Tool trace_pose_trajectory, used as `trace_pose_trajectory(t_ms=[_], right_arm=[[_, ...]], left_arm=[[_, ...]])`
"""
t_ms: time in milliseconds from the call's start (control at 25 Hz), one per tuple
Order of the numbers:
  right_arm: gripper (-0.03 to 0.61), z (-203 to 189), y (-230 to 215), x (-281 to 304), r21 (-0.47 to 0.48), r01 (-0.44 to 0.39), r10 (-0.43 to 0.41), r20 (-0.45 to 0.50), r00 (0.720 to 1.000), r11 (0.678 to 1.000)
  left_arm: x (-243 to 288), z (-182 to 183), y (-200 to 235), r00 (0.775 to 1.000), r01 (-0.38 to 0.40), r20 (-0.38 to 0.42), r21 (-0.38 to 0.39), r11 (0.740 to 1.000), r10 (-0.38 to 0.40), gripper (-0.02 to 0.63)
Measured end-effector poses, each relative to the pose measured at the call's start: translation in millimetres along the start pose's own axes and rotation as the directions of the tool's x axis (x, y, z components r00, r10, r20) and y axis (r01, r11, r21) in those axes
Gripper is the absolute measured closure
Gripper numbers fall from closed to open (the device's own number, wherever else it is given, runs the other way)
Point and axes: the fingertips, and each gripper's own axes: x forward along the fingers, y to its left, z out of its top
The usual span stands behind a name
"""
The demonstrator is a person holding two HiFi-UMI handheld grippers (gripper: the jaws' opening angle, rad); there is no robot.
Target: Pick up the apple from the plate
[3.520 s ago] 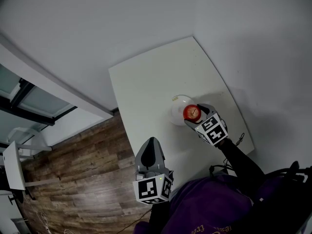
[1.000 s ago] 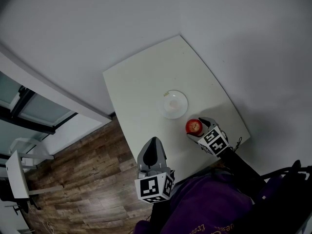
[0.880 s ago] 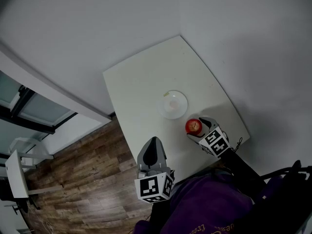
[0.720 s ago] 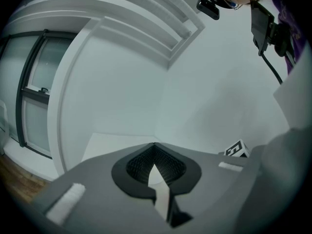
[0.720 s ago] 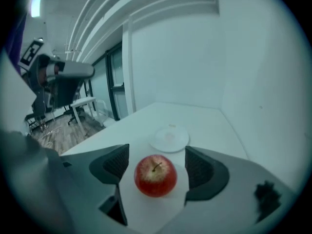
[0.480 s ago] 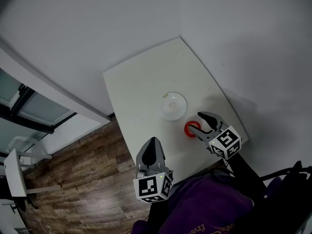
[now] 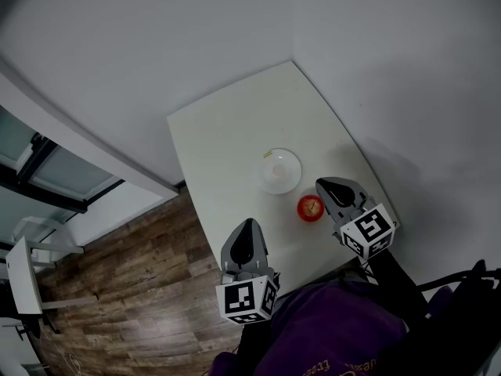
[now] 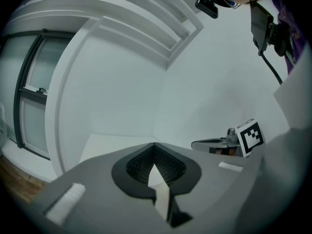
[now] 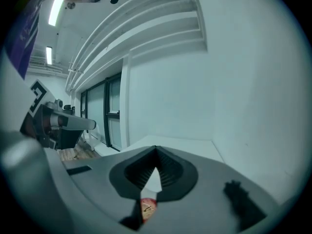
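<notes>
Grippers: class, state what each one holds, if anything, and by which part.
Nothing is held. The left gripper is shut and empty; the right gripper has just closed on nothing. The apple lies on the table, beside the plate.

Probably an office or a lab room, not a home: bare white walls [image 7: 117,45], a plain white table [image 7: 235,131], wood-pattern floor [image 7: 133,288], tall dark-framed glass panels [image 7: 55,175], ceiling strip lights [image 9: 57,6].

Head view top-down; gripper views approx. level.
</notes>
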Motion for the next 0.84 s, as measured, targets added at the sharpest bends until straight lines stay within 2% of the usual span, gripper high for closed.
trace_pose_trajectory(t_ms=[840], right_arm=[[0.569, -0.2, -3.5, 4.8, -0.016, 0.014, -0.015, -0.016, 1.000, 1.000]], left_arm=[[3.3, 3.1, 0.0, 1.000, 0.002, 0.001, 0.011, 1.000, -0.002, 0.607]])
